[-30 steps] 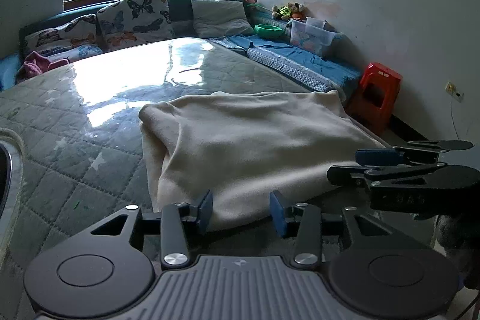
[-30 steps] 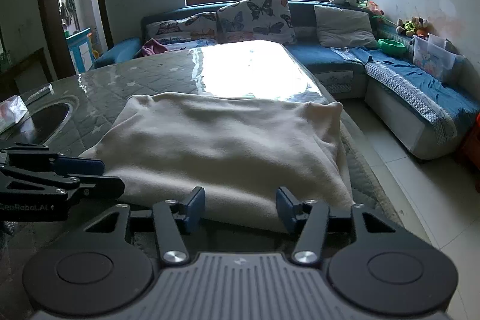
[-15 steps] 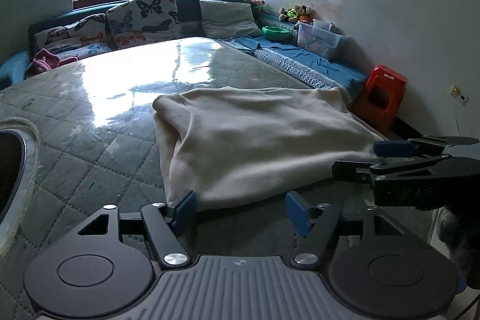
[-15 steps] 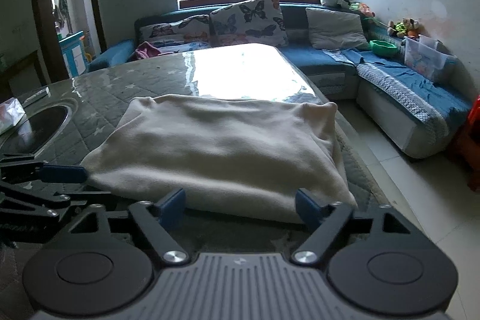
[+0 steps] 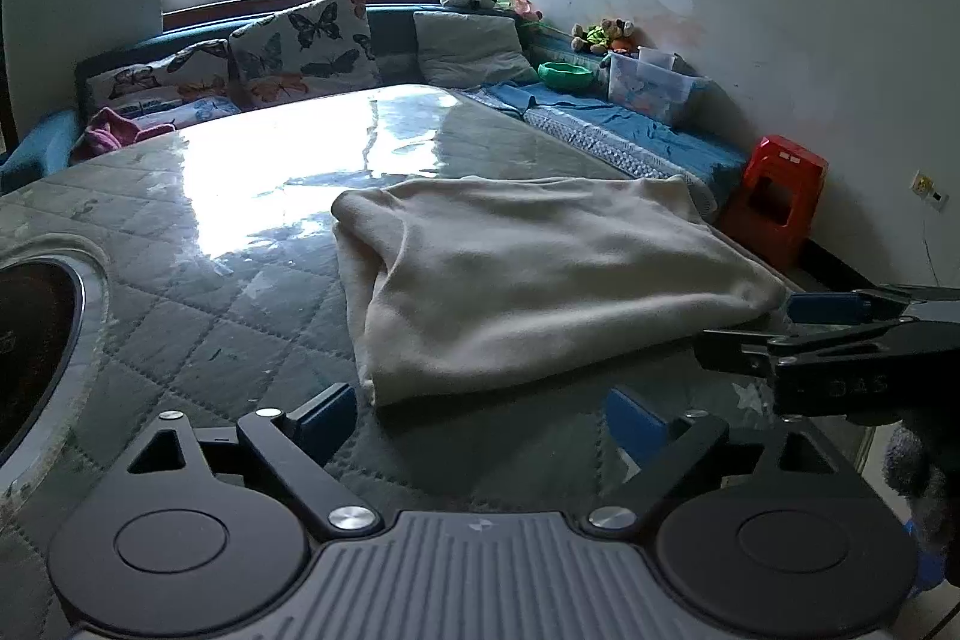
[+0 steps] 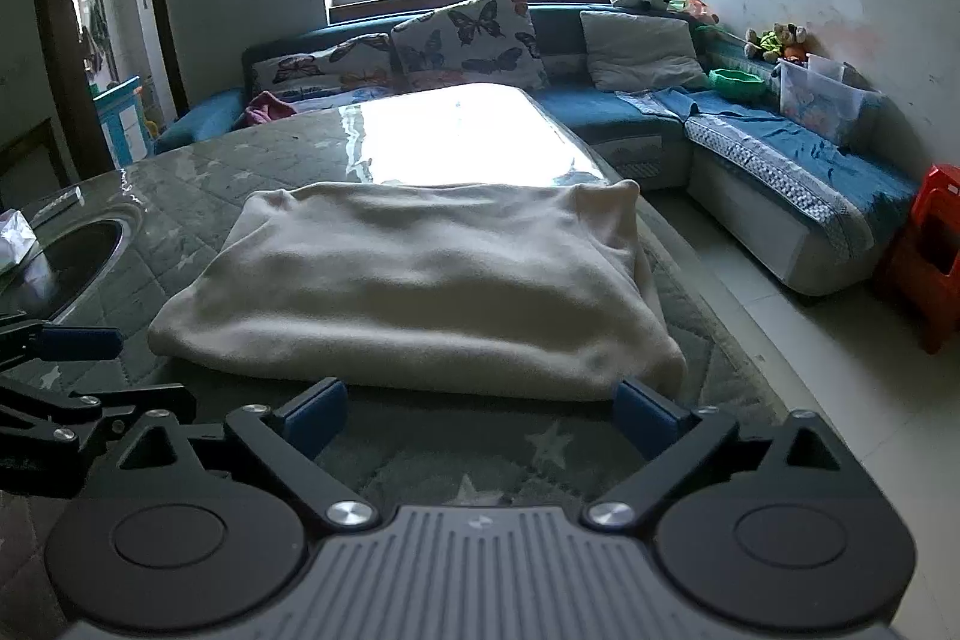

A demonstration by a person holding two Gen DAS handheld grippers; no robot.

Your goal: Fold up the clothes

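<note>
Cream garment (image 5: pixel 540 280) lies folded mid-frame on the quilted worktop (image 5: pixel 198 316). Left gripper (image 5: pixel 480 421), bottom centre, jaws spread wide, empty. Right gripper (image 6: pixel 480 415) likewise wide apart, just short of the cloth's near edge.

So here's the count: one folded cream garment (image 6: pixel 414 292) on the tabletop (image 6: pixel 288 160), two grippers, left (image 5: pixel 480 421) and right (image 6: pixel 483 415). On the sofa (image 6: pixel 606 115), two butterfly cushions (image 6: pixel 474 40), one plain grey pillow (image 6: pixel 642 49), one green bowl (image 6: pixel 737 81), one clear bin (image 6: pixel 819 100). One red stool (image 5: pixel 777 196). Plush toys, maybe three or four, too small to tell.
</note>
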